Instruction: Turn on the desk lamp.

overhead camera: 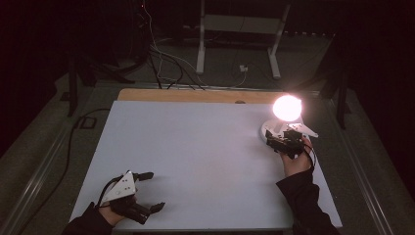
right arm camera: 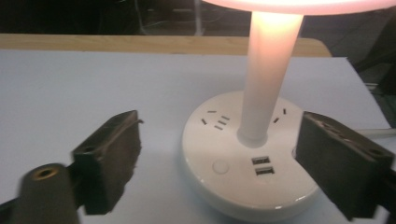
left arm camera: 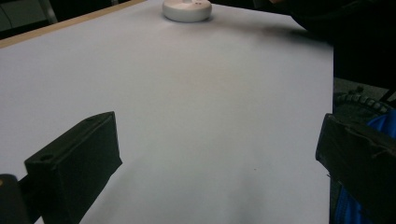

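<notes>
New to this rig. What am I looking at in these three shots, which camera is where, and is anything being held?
No robot arm here: a person holds a two-jaw black gripper in each hand. The high view looks down from above the person's side of the white table. The left gripper rests near the front left corner, jaws apart, with nothing between them. The right gripper sits at a lit white table lamp with a round base. The other two pictures come from cameras riding on the grippers, looking along their jaws. In the right gripper view the lamp base shows sockets, two USB ports and a round button; the jaws stand open on either side of it, pressing nothing. Nothing is held.
</notes>
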Action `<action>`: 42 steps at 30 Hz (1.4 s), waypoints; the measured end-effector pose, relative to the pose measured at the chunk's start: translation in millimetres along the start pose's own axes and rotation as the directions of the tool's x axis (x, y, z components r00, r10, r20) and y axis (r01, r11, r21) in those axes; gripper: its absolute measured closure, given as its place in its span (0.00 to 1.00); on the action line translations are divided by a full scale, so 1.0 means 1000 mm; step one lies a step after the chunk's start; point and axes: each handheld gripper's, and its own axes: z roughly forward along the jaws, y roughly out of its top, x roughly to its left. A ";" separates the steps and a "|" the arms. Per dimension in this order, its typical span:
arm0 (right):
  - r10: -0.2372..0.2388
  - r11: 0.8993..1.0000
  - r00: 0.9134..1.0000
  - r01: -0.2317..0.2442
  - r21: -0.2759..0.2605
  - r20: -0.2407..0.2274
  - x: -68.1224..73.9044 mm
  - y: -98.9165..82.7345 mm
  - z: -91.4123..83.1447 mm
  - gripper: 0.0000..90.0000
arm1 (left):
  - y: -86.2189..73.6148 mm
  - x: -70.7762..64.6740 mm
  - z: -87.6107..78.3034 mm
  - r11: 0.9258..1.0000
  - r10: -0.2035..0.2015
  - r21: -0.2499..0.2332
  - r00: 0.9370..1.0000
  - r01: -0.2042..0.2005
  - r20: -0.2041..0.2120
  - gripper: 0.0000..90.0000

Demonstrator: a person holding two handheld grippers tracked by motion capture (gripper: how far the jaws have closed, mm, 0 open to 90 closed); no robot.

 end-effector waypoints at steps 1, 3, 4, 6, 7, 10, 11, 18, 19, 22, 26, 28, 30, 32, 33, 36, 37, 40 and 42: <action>-0.010 1.000 0.999 0.011 0.017 -0.034 -0.001 0.000 -0.002 0.00 | 0.000 0.000 0.000 1.000 -0.002 -0.001 1.000 0.002 -0.003 0.00; -0.031 0.999 0.998 0.033 0.037 -0.061 -0.001 -0.001 -0.005 0.00 | 0.000 0.001 0.001 1.000 -0.004 0.002 1.000 0.004 -0.004 0.00; -0.031 0.999 0.998 0.033 0.034 -0.060 -0.001 -0.001 -0.006 0.00 | 0.000 0.001 0.002 1.000 -0.005 0.003 1.000 0.005 -0.005 0.00; -0.012 0.999 0.996 0.014 0.031 -0.091 -0.001 -0.001 -0.007 0.00 | 0.001 0.001 0.002 1.000 -0.003 0.004 1.000 0.003 -0.006 0.00; -0.012 1.000 0.995 0.015 0.026 -0.094 -0.001 0.000 -0.008 0.00 | 0.001 0.001 0.002 1.000 0.002 0.000 1.000 -0.002 -0.007 0.00; -0.028 0.999 0.995 0.030 0.024 -0.092 0.000 0.001 -0.010 0.00 | 0.001 0.001 0.002 1.000 -0.001 -0.005 1.000 0.001 -0.006 0.00; -0.029 0.999 0.995 0.031 0.020 -0.093 0.001 0.002 -0.010 0.00 | 0.001 0.001 0.002 1.000 -0.001 -0.001 1.000 0.001 -0.005 0.00; -0.038 0.999 0.993 0.040 0.018 -0.109 0.004 0.005 -0.015 0.00 | 0.001 0.001 0.001 1.000 -0.004 -0.004 1.000 0.004 -0.002 0.00; -0.044 0.999 0.993 0.046 0.011 -0.113 0.005 0.006 -0.018 0.00 | 0.001 0.001 0.001 1.000 -0.003 -0.004 1.000 0.003 0.000 0.00; -0.053 0.998 0.991 0.054 0.009 -0.121 0.007 0.007 -0.022 0.00 | 0.001 0.000 0.002 1.000 0.002 -0.003 1.000 -0.002 0.007 0.00; -0.053 0.999 0.989 0.053 -0.002 -0.141 0.010 0.006 -0.028 0.00 | 0.001 0.000 0.002 1.000 0.001 -0.005 1.000 -0.001 0.011 0.00; -0.052 0.999 0.985 0.052 -0.005 -0.161 0.012 0.004 -0.031 0.00 | 0.001 0.001 0.002 1.000 0.000 -0.008 1.000 0.000 0.013 0.00; -0.061 0.998 0.982 0.060 -0.010 -0.177 0.014 0.001 -0.034 0.00 | 0.001 0.001 0.003 1.000 0.004 -0.002 1.000 -0.004 0.015 0.00; -0.056 0.998 0.978 0.055 -0.007 -0.202 0.016 -0.002 -0.038 0.00 | 0.002 0.000 0.003 1.000 0.006 -0.001 1.000 -0.006 0.014 0.00; -0.051 0.999 0.976 0.050 -0.008 -0.211 0.017 -0.004 -0.039 0.00 | 0.002 0.000 0.003 1.000 0.006 -0.001 1.000 -0.006 0.014 0.00; -0.058 0.998 0.973 0.058 -0.007 -0.225 0.020 -0.010 -0.044 0.00 | 0.001 0.001 0.002 1.000 0.001 -0.003 1.000 -0.001 0.014 0.00; -0.060 0.998 0.972 0.061 -0.003 -0.228 0.021 -0.012 -0.046 0.00 | 0.001 0.001 0.002 1.000 0.000 -0.003 1.000 0.000 0.015 0.00; -0.067 0.997 0.968 0.073 0.017 -0.244 0.023 -0.020 -0.049 0.00 | 0.002 0.001 0.003 1.000 0.003 -0.001 1.000 -0.003 0.017 0.00; -0.072 0.996 0.963 0.082 0.028 -0.258 0.024 -0.025 -0.051 0.00 | 0.002 0.001 0.002 1.000 0.003 -0.001 1.000 -0.002 0.016 0.00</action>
